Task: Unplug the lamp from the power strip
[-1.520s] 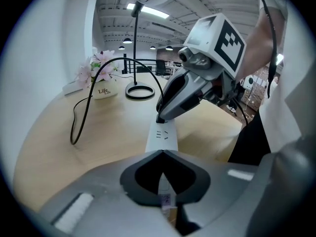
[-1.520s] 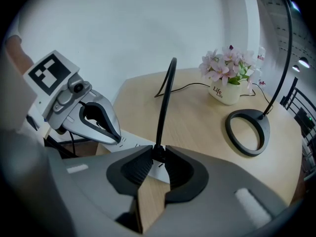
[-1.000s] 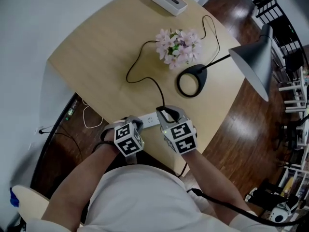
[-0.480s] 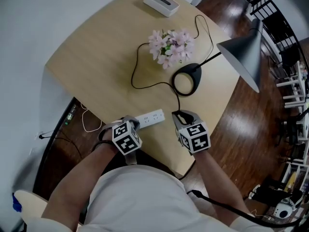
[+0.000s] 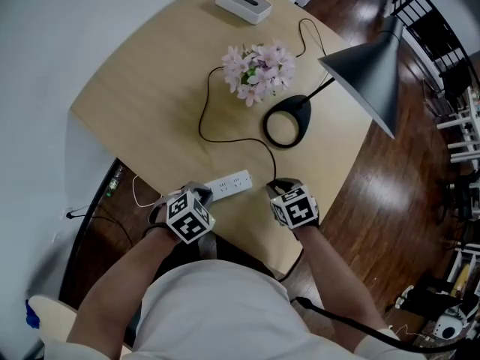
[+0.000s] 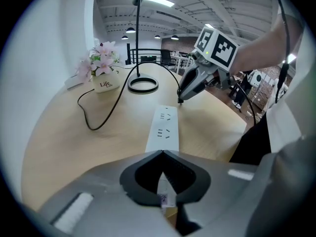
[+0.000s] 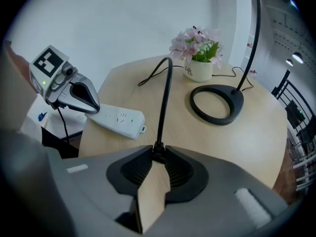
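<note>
At the near edge of the counter (image 5: 150, 88), the left gripper (image 5: 202, 193) has its fingers (image 6: 143, 177) clamped on the near left end of the white power strip (image 5: 229, 184), which lies flat with its sockets facing up. Just right of it, the right gripper (image 5: 279, 186) has its fingers (image 7: 133, 172) closed together on the black plug (image 7: 158, 151), and the plug is clear of the strip, off its right end and low over the wood. From the plug the black cord (image 5: 225, 137) rises, loops left across the counter and curls back past the flowers. Farther in, toward the right, the lamp's ring-shaped base (image 5: 300, 109) sits flat, and its thin stem leans right to the grey shade (image 5: 367, 70), which hangs over the counter's right edge above the wooden floor (image 5: 375, 201). A small white pot of pink flowers (image 5: 257, 70) stands just beyond the base, to its left. At the far edge lies a white rectangular box (image 5: 242, 3).
</note>
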Tool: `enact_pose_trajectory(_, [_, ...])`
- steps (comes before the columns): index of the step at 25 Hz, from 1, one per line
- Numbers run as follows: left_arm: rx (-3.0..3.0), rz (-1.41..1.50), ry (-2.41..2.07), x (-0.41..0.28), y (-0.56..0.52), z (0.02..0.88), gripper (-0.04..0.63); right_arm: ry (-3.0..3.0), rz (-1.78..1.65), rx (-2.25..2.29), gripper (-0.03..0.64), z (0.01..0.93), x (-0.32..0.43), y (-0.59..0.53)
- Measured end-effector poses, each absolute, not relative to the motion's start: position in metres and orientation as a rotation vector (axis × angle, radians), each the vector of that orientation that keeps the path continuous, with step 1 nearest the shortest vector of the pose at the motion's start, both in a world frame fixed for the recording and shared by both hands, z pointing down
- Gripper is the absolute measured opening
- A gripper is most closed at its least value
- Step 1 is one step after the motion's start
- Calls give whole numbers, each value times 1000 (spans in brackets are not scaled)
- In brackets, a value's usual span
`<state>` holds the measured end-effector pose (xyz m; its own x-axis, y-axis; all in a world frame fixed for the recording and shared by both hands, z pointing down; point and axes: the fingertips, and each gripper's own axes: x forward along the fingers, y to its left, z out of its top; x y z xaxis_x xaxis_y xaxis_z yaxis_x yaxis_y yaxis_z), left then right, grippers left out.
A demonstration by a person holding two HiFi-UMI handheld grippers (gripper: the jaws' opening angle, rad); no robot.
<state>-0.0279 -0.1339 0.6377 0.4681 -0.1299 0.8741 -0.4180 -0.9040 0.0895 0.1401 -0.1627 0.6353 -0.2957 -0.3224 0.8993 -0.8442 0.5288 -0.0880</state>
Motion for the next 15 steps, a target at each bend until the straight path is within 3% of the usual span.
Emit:
enact_pose_trajectory(5, [2404, 1349, -518, -29, -136, 633, 6, -1913, 714, 952, 87, 637, 137, -168])
enact_pose_trajectory(15, [2289, 889, -890, -66, -142, 565, 6, -2007, 710, 905, 86, 641, 135, -175])
